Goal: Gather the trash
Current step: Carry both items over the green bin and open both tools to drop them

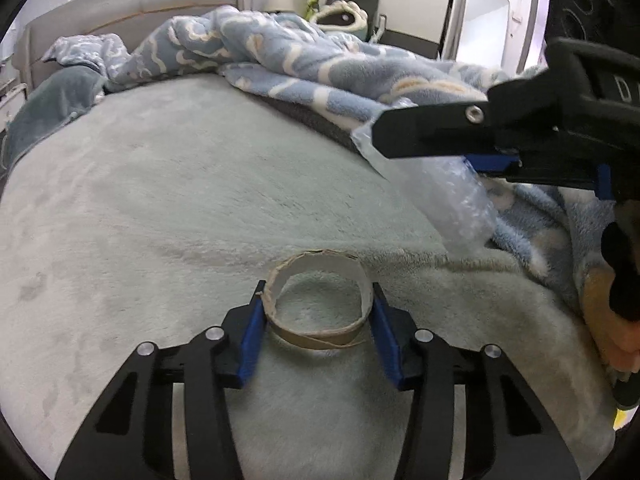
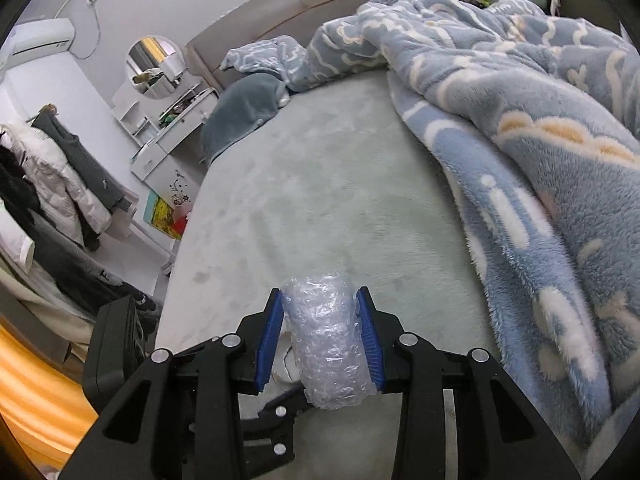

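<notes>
My left gripper reaches forward low over the bed, its two black arms spread wide and level, with the blue pads set on either side of a cardboard tape ring. The ring stands between them on the pale green plush cover, open side facing up toward me, and both pads press against its outer wall, so I have it clasped. It sits well in from the bed's edges, toward the near side of the bare stretch of cover.

My right gripper is held higher, tilted down toward the mattress, and it is clenched on a roll of bubble wrap. In the right wrist view the roll fills the gap between the blue pads and sticks out past them toward the camera and beyond the tips. From the left wrist view the same gripper comes in from the right side, lying nearly flat and pointing left, with the bubble wrap hanging down from it at a slant above the cover, not touching the ring.

A blue fleece blanket with cloud shapes is bunched along the bed's right side and up toward the headboard. A grey-blue pillow lies at the bed's far left corner.
</notes>
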Tool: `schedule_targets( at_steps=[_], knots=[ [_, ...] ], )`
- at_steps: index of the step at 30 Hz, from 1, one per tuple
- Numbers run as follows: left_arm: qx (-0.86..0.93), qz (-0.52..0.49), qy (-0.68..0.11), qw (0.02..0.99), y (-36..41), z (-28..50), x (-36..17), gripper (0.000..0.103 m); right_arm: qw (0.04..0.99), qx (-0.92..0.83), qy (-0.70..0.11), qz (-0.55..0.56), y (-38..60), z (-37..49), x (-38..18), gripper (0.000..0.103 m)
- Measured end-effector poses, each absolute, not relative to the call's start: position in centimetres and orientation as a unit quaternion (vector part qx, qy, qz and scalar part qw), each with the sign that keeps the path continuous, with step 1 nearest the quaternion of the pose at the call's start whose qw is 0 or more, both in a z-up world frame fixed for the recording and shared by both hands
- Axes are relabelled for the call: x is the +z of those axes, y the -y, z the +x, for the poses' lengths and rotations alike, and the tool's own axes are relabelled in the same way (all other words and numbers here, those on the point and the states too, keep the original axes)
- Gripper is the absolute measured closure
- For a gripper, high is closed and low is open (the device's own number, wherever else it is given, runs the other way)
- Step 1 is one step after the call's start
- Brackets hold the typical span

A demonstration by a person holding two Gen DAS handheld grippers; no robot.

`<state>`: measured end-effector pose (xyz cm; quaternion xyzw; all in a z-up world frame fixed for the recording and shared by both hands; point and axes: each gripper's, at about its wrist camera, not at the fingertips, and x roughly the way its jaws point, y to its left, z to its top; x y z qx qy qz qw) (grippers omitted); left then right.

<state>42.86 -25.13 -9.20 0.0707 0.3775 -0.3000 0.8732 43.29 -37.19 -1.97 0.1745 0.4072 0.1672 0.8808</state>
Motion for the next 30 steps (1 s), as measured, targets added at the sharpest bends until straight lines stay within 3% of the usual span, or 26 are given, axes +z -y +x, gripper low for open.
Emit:
schedule_targets(
  at_steps=[18,30],
  knots=[
    [-0.261,0.038,-0.356,0.897,21.0,37.7,-6.8,0.053,0.897,0.147,-0.377,0.178,37.4,38.1,0.7,0.065],
    [-0.194,0.036,-0.335,0.921,12.7,32.2,-3.7,0.053,0.905,0.17,-0.362,0.143,32.2,33.3,1.8,0.065]
  ],
)
